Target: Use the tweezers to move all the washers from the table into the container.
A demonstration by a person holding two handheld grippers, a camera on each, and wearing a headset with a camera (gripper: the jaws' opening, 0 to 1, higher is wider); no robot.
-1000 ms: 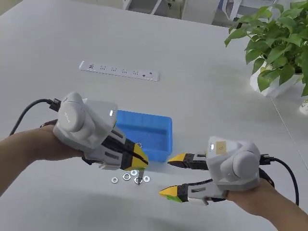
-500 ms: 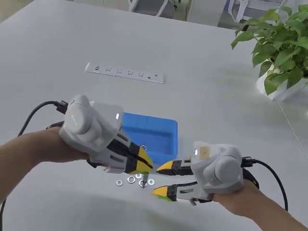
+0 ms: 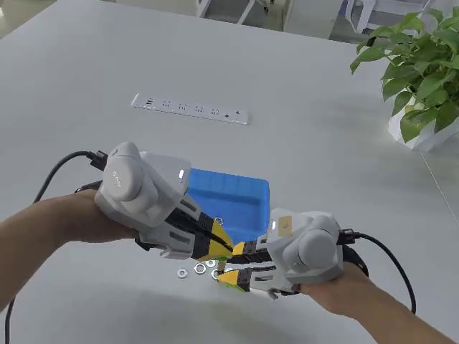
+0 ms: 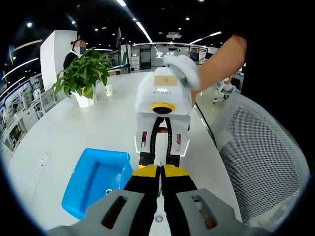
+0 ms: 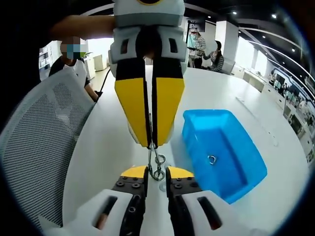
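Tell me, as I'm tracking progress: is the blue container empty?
No, one washer lies on the floor of the container in the right gripper view.

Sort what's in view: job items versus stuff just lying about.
Job: tweezers, washers on the table, blue container.
Lying about: power strip, potted plant, mesh chair.
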